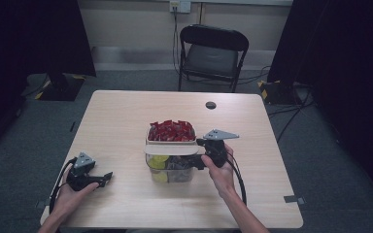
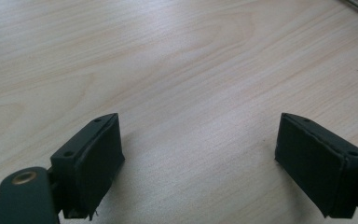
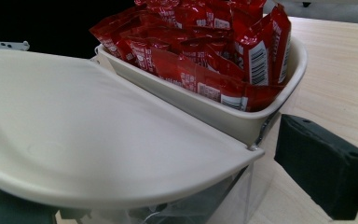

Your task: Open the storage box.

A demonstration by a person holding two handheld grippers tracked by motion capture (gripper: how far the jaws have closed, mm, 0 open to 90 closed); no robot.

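At mid tabletop [image 1: 126,111] sits a clear container [image 1: 172,174] w/ a cream half-lid [image 3: 98,140] over its near part and a cream tray [image 3: 242,116] of red sachets [image 3: 205,42] behind. Right tool [image 1: 205,161] is at the lid's right edge, its 2 jaws apart around the lid's edge; can't tell if the pads press on it yet. Left tool [image 2: 200,163] rests apart on bare wood, jaws wide, holding nothing. Risk, as I judge it: lifting the lid 1-handed could tilt the container or jog the tray, spilling sachets, since nothing steadies the base.
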